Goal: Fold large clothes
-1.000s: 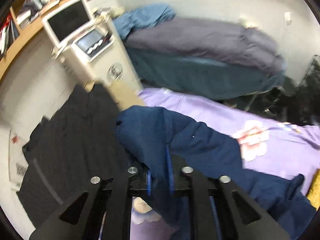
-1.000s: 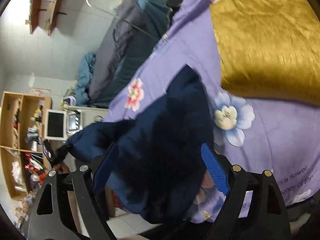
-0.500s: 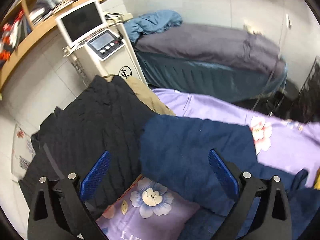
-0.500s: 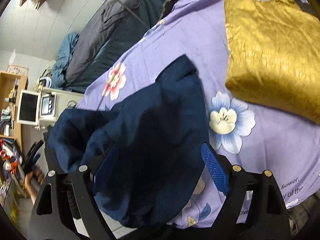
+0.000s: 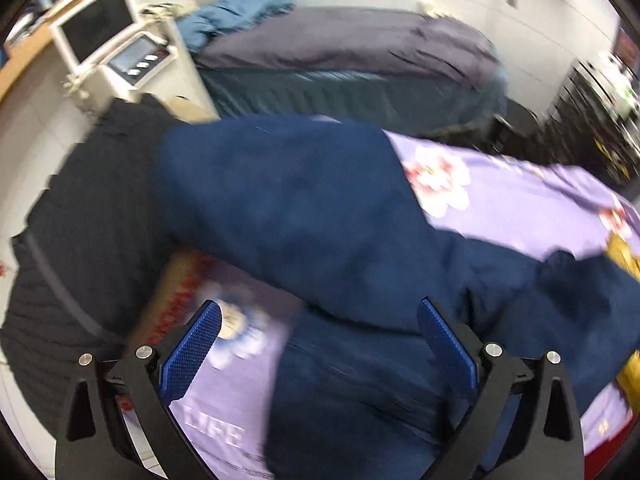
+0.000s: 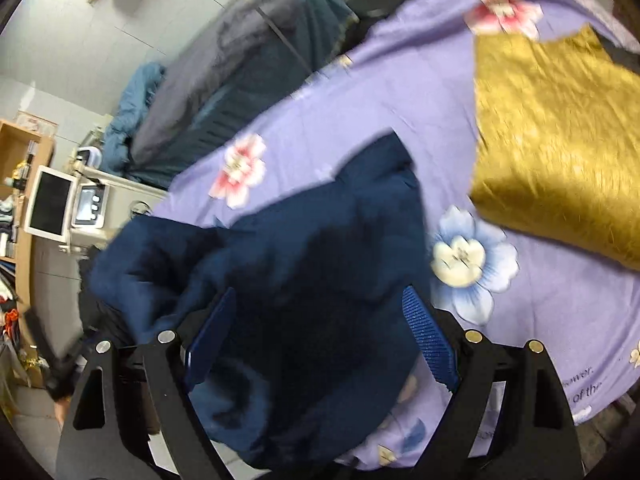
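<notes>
A navy garment (image 5: pixel 304 216) lies on a lilac bedsheet (image 6: pixel 360 120) printed with pink and white flowers; beside it are a mustard-gold cloth (image 6: pixel 556 152) and a black ribbed knit (image 5: pixel 92 216).

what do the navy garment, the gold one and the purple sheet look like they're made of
Navy garment: soft, matte, thick-looking fabric, maybe fleece or heavy knit; it drapes in rounded folds without shine.
Gold garment: crinkled cloth with a light sheen, possibly satin or crushed synthetic.
Purple floral sheet: thin, smooth woven fabric, likely cotton or polyester, printed with flowers.
Blur leaves the weave unclear.
</notes>
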Available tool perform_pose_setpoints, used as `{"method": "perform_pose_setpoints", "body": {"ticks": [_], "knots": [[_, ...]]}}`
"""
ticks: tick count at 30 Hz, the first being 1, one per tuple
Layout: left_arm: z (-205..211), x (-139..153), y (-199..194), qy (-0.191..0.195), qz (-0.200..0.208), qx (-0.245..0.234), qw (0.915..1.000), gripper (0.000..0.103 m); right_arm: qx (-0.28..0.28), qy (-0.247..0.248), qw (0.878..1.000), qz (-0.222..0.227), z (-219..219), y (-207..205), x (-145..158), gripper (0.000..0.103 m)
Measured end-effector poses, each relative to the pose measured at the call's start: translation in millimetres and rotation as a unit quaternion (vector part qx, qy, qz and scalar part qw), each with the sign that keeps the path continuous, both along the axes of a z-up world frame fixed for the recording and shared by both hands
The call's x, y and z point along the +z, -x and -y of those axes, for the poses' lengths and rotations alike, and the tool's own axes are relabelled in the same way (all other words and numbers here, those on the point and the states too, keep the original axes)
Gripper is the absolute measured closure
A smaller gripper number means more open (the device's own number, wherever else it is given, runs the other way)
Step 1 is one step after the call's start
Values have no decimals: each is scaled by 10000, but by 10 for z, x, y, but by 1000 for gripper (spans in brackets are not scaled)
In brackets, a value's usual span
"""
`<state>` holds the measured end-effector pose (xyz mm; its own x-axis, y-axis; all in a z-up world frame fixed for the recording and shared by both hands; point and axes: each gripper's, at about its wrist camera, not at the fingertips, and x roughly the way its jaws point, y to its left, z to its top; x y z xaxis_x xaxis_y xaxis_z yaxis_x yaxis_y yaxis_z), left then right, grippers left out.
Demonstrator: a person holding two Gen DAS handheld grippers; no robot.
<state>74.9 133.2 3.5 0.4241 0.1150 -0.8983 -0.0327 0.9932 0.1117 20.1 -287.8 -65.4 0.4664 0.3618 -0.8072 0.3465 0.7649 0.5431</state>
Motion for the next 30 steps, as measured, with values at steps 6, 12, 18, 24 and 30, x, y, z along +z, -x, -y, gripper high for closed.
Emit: {"method": "perform_pose_setpoints", "body": {"ticks": [6,12,18,24,30], "knots": [[304,-129,72,2,-97,-276,9996,7,221,-463,9986,132,-210,106,310,19],[249,-224,-14,65,-256,-123,9996,7,608,-1114,9896,-681,-555,-71,119,18],[177,-231,-142,50,-293,104,9995,7,894,-236,9926,-791,-969,-372,-211,18],[178,-203,-66,16,-241,93,9997,7,1465,86,9891,-152,-994,-415,-104,89],[141,-29,-37,77,-60,139,9999,7,1411,-531,9801,1290,-580,-646,902,92]]}}
